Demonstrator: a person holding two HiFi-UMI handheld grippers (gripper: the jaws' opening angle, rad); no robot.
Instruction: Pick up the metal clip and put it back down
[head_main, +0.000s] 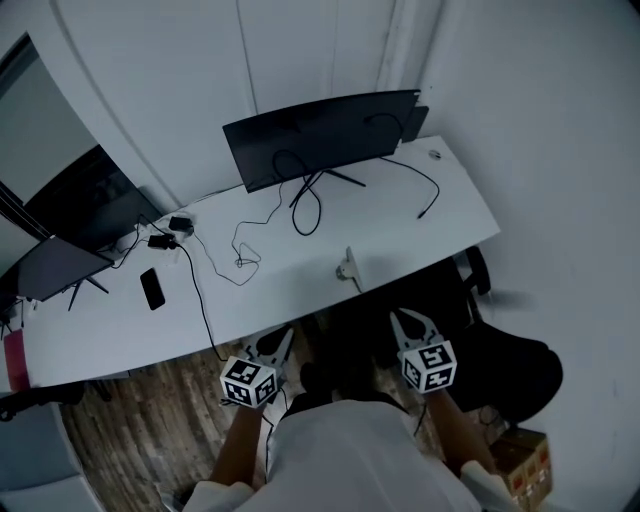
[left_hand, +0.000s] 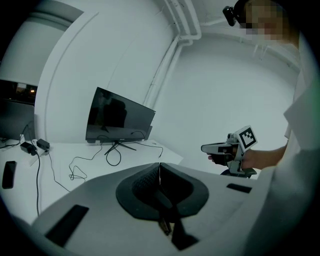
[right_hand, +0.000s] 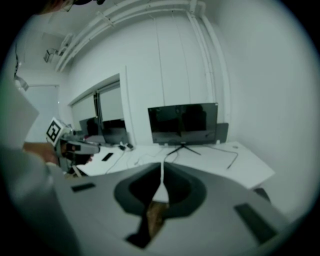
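Approach step: my left gripper (head_main: 284, 338) and right gripper (head_main: 404, 320) hover short of the long white desk (head_main: 400, 220), jaws closed on nothing, the small silvery metal clip (head_main: 347, 268) lying near its front edge; next, I judge, one must open and reach.

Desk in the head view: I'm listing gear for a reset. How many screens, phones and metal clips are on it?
Screens: 3
Phones: 1
Metal clips: 1
Total: 5
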